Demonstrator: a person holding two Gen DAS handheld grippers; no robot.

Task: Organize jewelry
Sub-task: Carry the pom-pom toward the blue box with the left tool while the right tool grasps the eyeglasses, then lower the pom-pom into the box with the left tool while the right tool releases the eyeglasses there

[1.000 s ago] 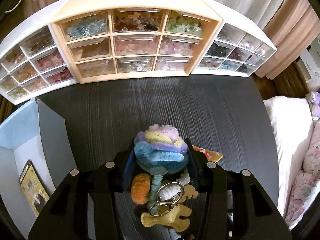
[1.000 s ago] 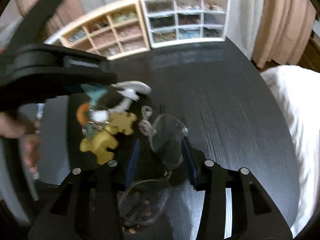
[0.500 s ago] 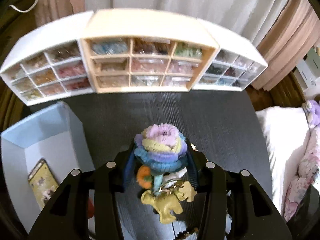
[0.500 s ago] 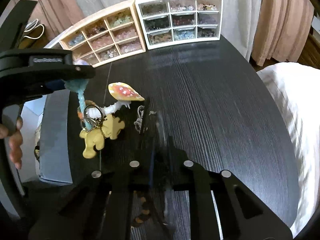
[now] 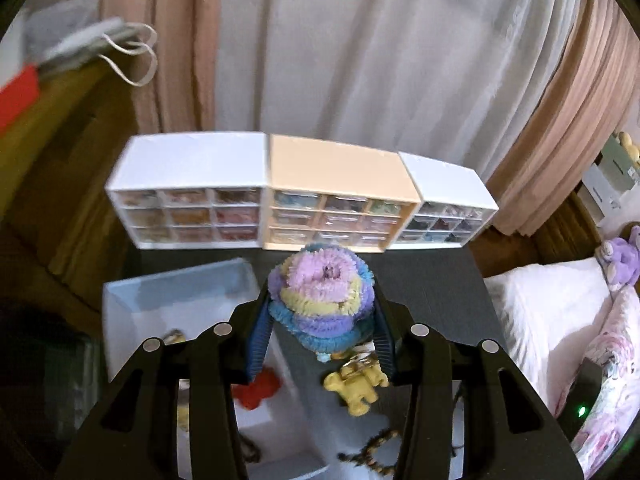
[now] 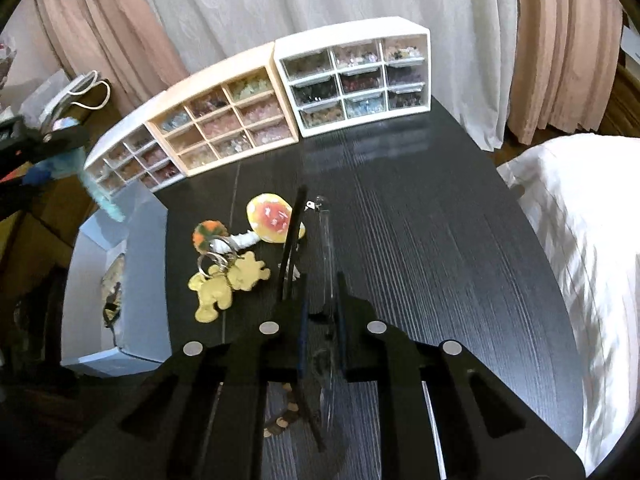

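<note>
- While the left gripper point(image 5: 320, 332) hangs above the near-left part of the table, its jaws pinch a fuzzy pastel flower point(image 5: 320, 300) of chenille loops, half-spread around its bulk.
- Soft and springy, that flower gives under the pads; it looks very light, so a modest squeeze on the fat middle holds it.
- Below it dangle a key ring and two yellow bear charms point(image 5: 356, 386), which will likely swing and can snag on a box edge.
- Just left and beneath sits the pale blue box point(image 5: 176, 292), with a red piece point(image 5: 256, 390) and other small things inside.
- Over on the right, the right gripper point(image 6: 320, 320) has its jaws pressed together on a thin clear plastic piece point(image 6: 326, 240) held edge-on; I think it is a flat case or lid, though the edge-on view makes that hard to tell.
- Smooth and stiff, it may slip or crack if squeezed hard.
- Farther out on the black table point(image 6: 440, 240) lie a mushroom charm point(image 6: 272, 218) and, along the far edge, the bead drawers point(image 6: 356, 80).
</note>
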